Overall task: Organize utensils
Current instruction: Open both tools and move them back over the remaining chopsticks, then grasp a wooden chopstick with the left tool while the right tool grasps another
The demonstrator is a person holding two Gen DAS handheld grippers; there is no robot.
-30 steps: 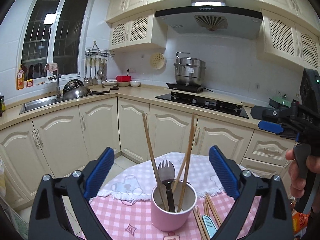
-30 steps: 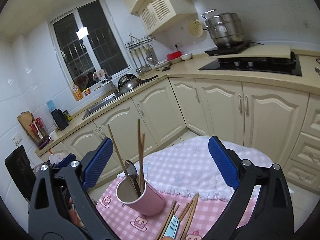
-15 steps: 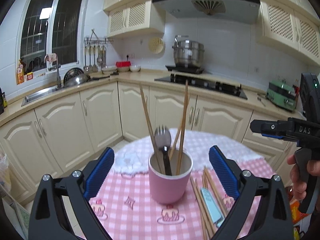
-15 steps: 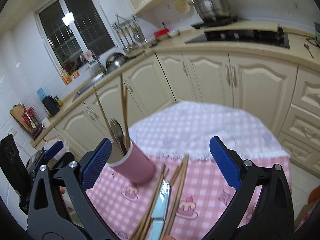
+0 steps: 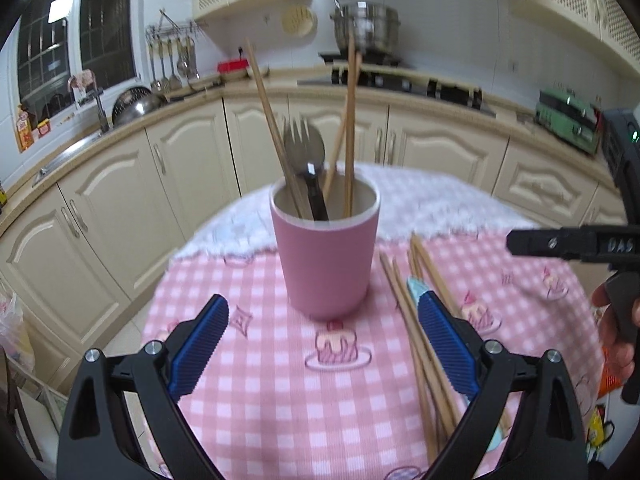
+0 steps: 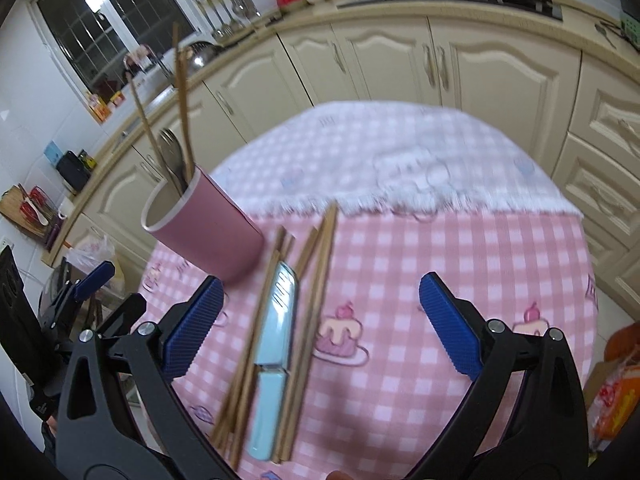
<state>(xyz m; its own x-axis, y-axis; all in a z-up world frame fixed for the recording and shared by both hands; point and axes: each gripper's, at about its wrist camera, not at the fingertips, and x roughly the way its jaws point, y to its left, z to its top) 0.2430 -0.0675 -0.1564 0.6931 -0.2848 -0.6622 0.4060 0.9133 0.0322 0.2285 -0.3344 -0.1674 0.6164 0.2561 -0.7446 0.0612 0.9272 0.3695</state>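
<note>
A pink cup (image 5: pixel 326 256) stands on a pink checked tablecloth (image 5: pixel 280 400), holding several wooden chopsticks (image 5: pixel 350 128) and a metal spork (image 5: pixel 306 156). Right of the cup lie more loose chopsticks (image 5: pixel 416 328) and a light blue knife (image 6: pixel 276 328). My left gripper (image 5: pixel 324 344) is open just in front of the cup, nothing between its blue pads. My right gripper (image 6: pixel 320 320) is open above the loose chopsticks (image 6: pixel 316 280) and knife, with the cup (image 6: pixel 204 228) at its left. The right gripper's black body (image 5: pixel 576 240) also shows at the right edge of the left wrist view.
Cream kitchen cabinets (image 5: pixel 440 152) run around the table behind it, with a sink (image 5: pixel 72 152) at left and a hob with a steel pot (image 5: pixel 366 24) at the back. A person's hand (image 5: pixel 616 344) holds the right gripper. An orange packet (image 6: pixel 616 392) lies at the table's right.
Both grippers have tilted down and come closer to the table; the cup and loose utensils now look larger and nearer. Nothing has been taken hold of.
</note>
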